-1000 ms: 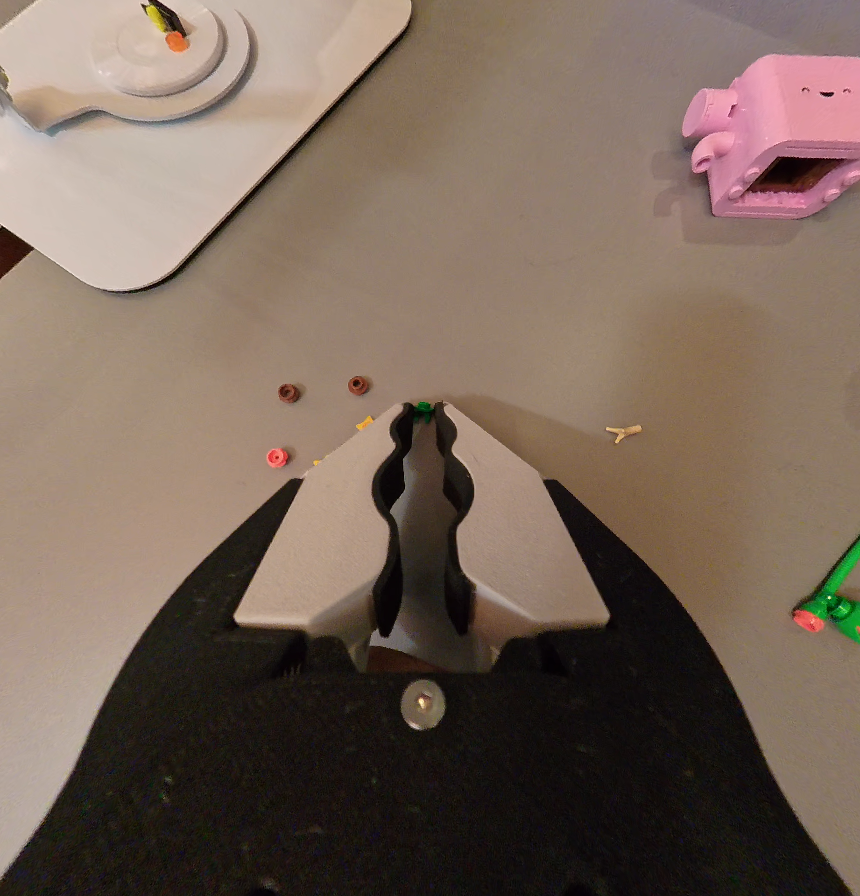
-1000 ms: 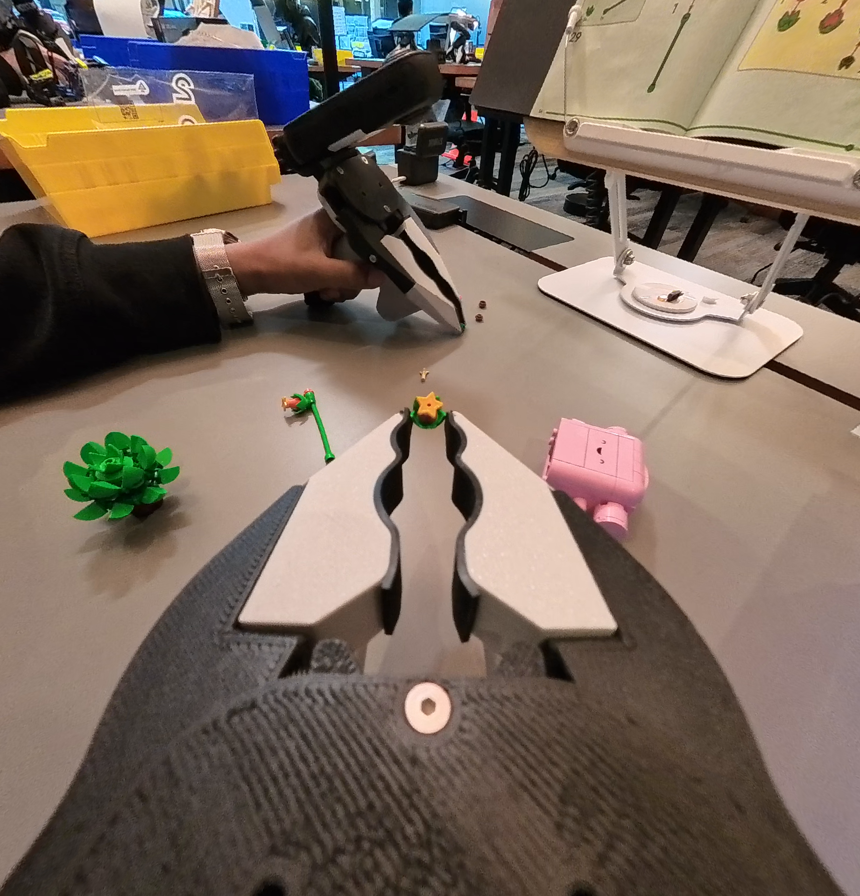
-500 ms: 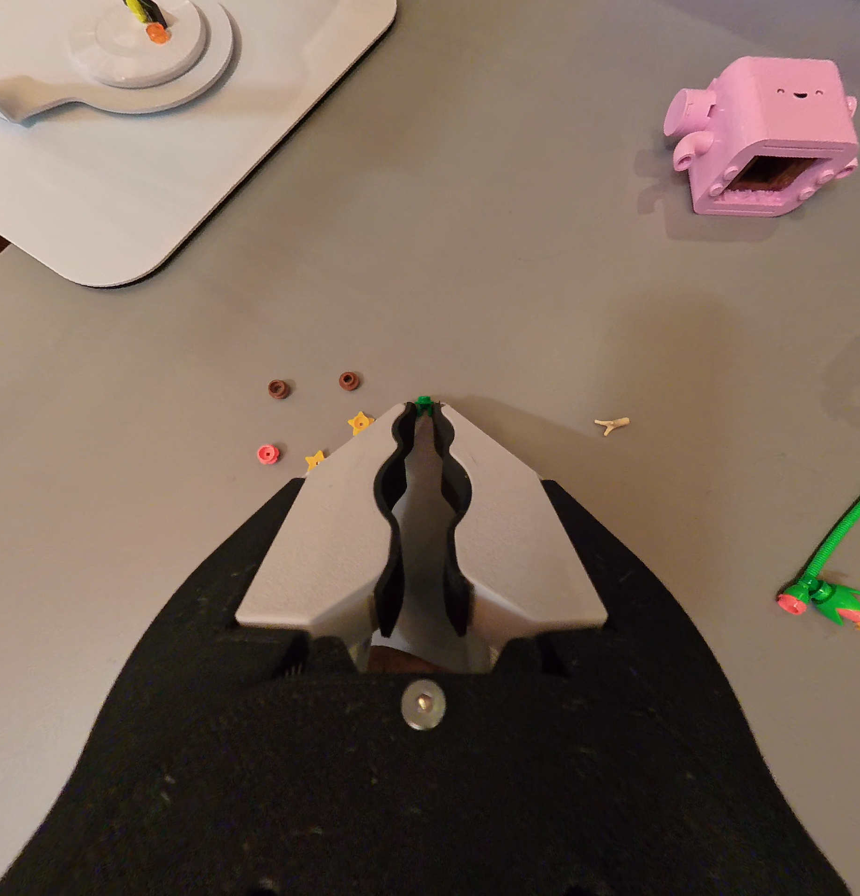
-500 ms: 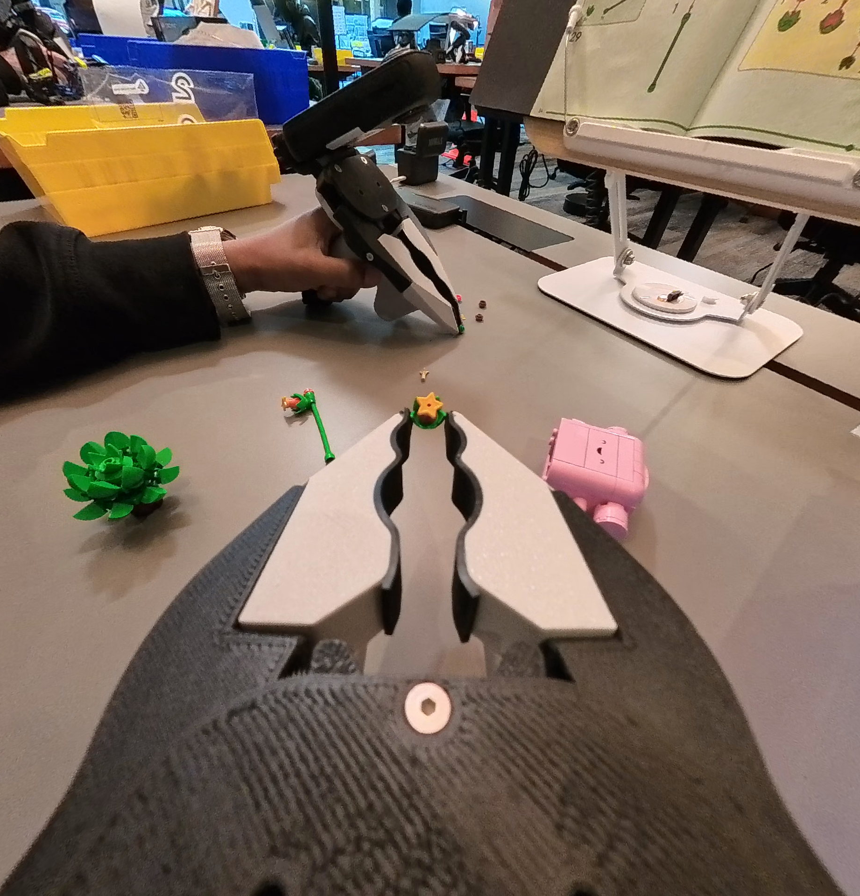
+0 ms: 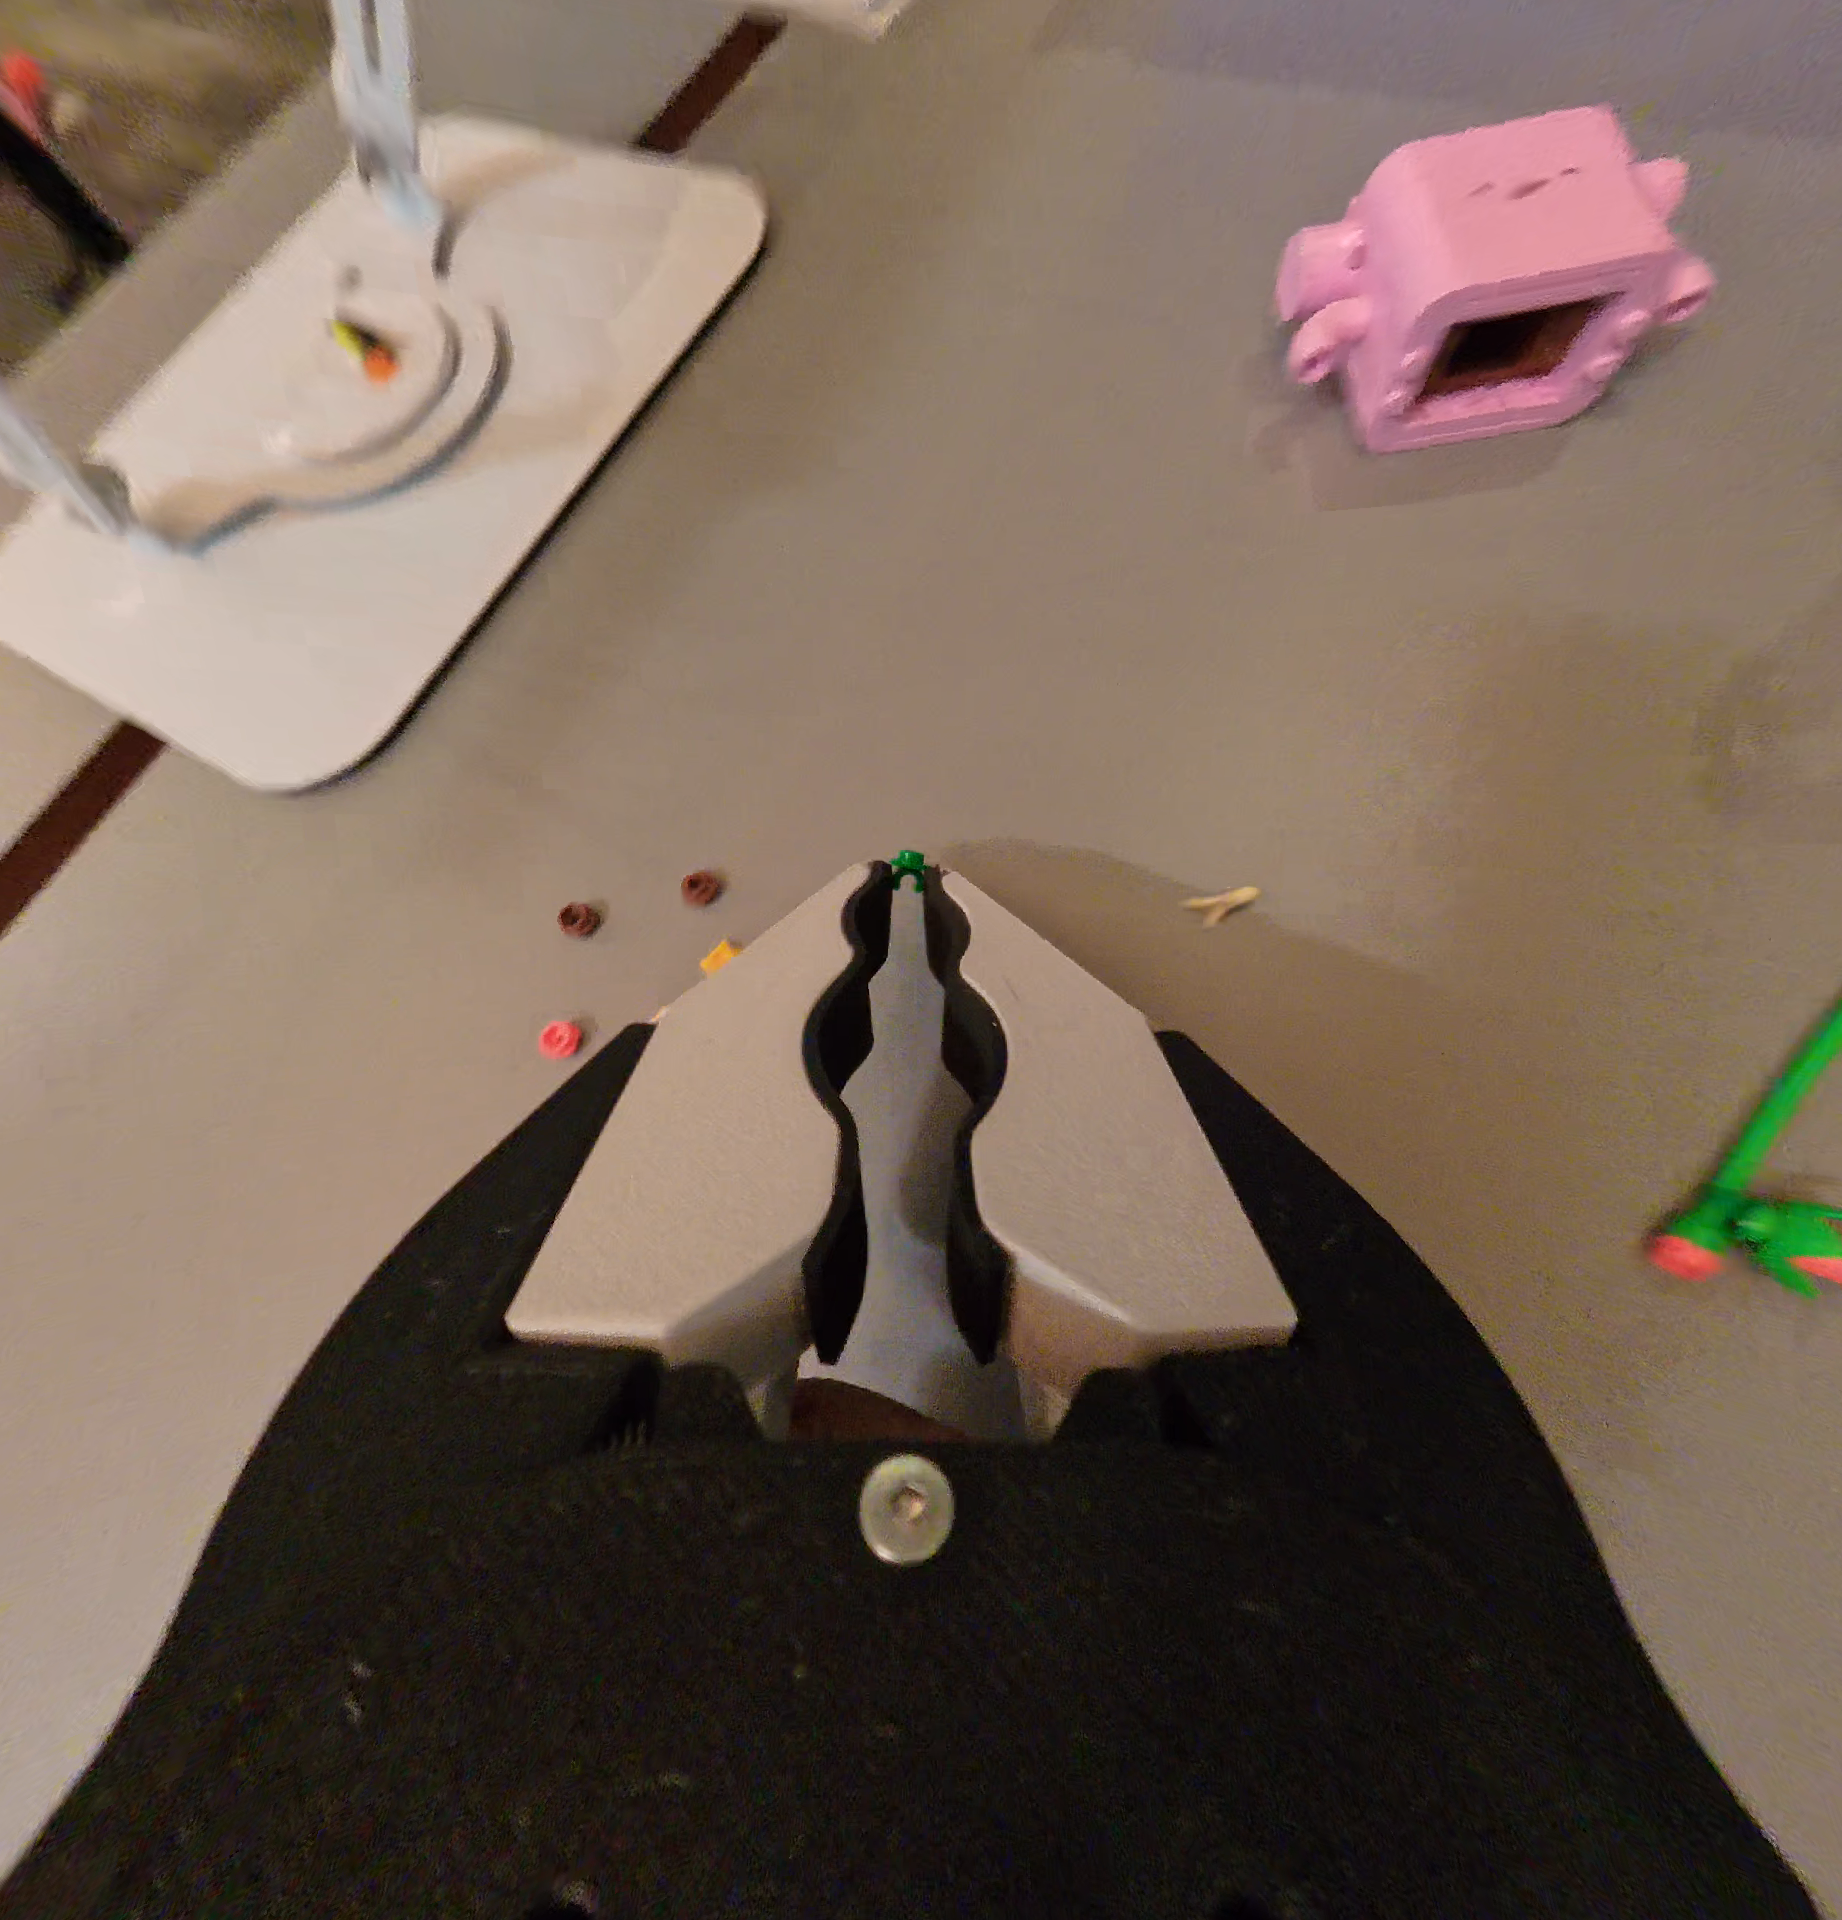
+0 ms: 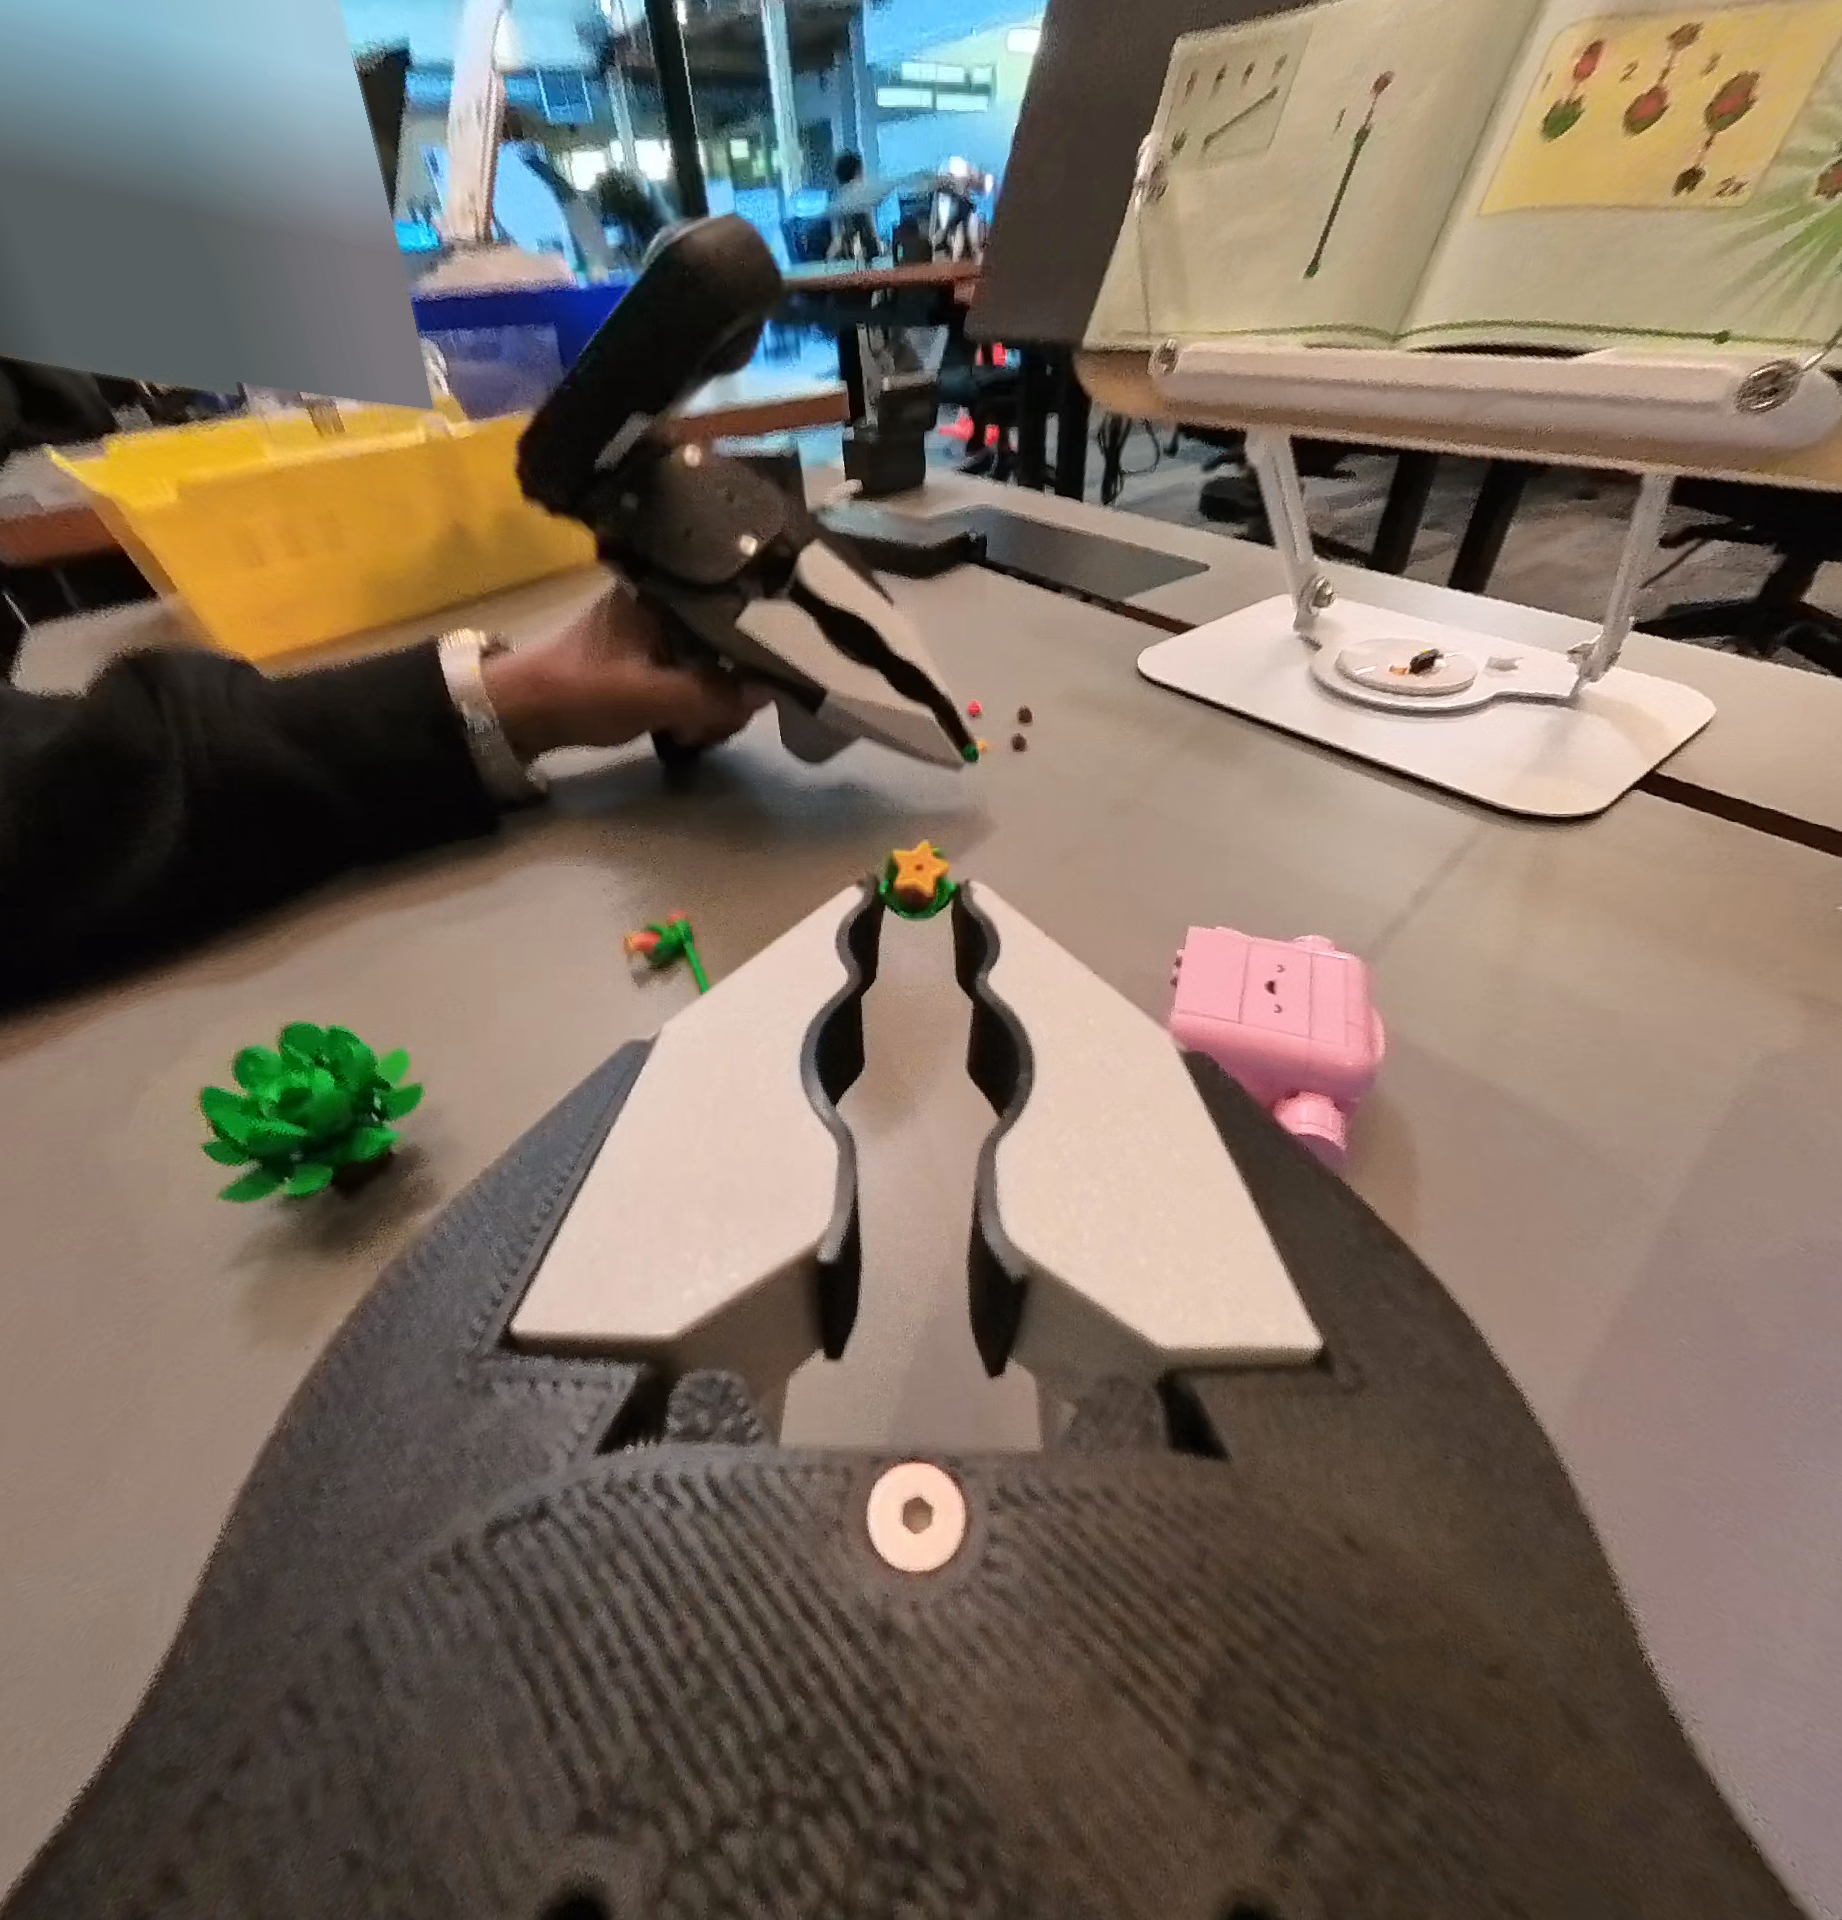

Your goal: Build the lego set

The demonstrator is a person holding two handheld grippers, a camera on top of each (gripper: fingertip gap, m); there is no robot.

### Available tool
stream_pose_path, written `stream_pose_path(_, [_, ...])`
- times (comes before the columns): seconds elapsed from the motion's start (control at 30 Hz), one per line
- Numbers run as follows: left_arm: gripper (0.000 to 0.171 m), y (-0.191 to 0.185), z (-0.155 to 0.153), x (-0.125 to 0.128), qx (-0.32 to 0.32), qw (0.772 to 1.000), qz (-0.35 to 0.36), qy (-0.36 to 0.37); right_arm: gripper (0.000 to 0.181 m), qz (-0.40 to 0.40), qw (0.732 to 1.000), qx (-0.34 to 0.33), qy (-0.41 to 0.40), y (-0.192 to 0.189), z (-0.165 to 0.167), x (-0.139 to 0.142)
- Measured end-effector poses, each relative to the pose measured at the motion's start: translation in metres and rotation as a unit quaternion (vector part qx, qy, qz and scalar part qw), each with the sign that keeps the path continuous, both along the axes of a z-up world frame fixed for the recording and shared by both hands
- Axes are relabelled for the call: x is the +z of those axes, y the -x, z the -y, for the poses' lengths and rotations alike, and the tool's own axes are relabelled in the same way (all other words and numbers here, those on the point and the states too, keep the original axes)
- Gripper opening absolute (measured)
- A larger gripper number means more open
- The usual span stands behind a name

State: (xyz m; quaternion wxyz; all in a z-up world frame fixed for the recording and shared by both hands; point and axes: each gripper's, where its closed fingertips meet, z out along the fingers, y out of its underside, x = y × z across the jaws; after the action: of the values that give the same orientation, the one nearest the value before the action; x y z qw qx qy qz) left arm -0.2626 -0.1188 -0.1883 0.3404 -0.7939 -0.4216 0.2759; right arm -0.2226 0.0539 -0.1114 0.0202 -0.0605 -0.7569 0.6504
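Both grippers hold small flower parts, and the left one has just lifted.

The left gripper [image 5: 906, 881], jaws nearly shut, pinches a tiny green piece [image 5: 908, 861] at its tips; it has risen from the table [image 5: 1000, 644] since a second ago, tilting its view. At frame centre, the right gripper [image 6: 919, 902] clamps a green base with an orange star [image 6: 917, 871]. Joining them looks next.

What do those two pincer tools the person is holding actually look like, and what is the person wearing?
Each tool has two pale grey wedge-shaped fingers with wavy black inner pads, on a wide black textured body with a silver screw in the middle: the left gripper and the right gripper match. From the right wrist view, the left one has a bulky black housing. No cables show. The person wears a black sleeve and a silver wristband.
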Motion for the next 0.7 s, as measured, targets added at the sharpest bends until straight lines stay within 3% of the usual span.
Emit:
stream_pose_path(0.13, [0.005, -0.010, -0.058, 0.037, -0.068, 0.994, -0.065, -0.056, 0.012, 0.076, 0.992, 0.018, 0.095, 0.001, -0.007, 0.026])
stream_pose_path(0.23, [0.005, -0.025, -0.111, 0.061, -0.124, 0.984, -0.108, -0.065, 0.011, 0.157, 0.970, 0.062, 0.175, -0.003, -0.012, 0.045])
stream_pose_path(0.37, [0.005, -0.044, -0.168, 0.082, -0.172, 0.972, -0.139, -0.079, 0.011, 0.215, 0.953, 0.082, 0.197, -0.004, -0.010, 0.046])
stream_pose_path(0.53, [0.005, -0.050, -0.183, 0.105, -0.165, 0.965, -0.166, -0.117, 0.011, 0.258, 0.936, 0.109, 0.212, -0.007, -0.010, 0.048])
stream_pose_path(0.7, [0.005, -0.050, -0.179, 0.109, -0.163, 0.965, -0.168, -0.121, 0.011, 0.240, 0.947, 0.094, 0.193, -0.005, -0.008, 0.042])
